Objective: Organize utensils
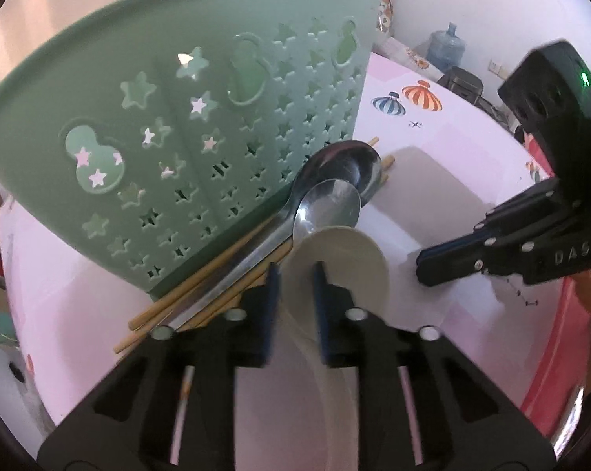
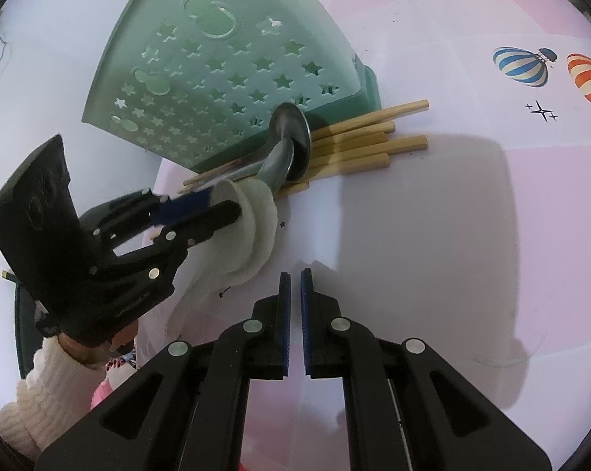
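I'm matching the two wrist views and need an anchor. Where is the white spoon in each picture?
Left wrist: the white spoon sits low centre, its bowl clamped between the left gripper fingers, just below two metal spoons.
Right wrist: the white spoon is left of centre, held by the left gripper.
Shared landmark: the green basket, tilted over the chopsticks.
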The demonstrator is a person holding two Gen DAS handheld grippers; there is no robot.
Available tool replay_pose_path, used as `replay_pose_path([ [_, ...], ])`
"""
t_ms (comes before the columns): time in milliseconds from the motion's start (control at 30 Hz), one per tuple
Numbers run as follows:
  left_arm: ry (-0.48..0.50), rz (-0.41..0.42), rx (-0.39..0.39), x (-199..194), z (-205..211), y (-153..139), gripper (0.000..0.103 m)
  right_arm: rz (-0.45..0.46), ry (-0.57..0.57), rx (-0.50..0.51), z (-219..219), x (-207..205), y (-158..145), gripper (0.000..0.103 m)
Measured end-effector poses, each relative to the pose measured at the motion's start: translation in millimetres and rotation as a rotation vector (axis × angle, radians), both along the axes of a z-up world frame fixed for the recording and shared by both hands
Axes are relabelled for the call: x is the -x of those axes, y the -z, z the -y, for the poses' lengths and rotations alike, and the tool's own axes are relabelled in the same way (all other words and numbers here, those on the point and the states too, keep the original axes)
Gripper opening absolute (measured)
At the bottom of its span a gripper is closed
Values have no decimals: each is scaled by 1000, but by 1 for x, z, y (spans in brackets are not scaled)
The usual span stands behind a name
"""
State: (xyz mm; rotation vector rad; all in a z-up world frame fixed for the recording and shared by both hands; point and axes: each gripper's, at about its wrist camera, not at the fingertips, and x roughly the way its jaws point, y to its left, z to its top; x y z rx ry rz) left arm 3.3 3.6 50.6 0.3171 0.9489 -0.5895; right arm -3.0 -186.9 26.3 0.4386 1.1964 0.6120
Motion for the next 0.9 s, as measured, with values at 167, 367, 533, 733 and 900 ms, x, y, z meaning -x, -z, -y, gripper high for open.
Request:
replay_pose_path([
  [167, -23, 27, 9, 7, -9, -8, 3, -1, 4, 0, 4, -1, 1, 7],
  [367, -61, 32, 80, 15, -30, -25, 1, 2, 7, -2, 2, -1, -2, 12],
  [533, -147, -28, 234, 20, -65, -36, 1, -3, 15, -11, 3, -1, -4, 12],
  [733, -313, -83, 401, 16, -132, -40, 1, -35, 26, -55, 3, -5, -6, 12],
  [900, -405, -103, 416, 12, -165, -29, 1, -23, 7, -85, -8, -10, -11, 18],
])
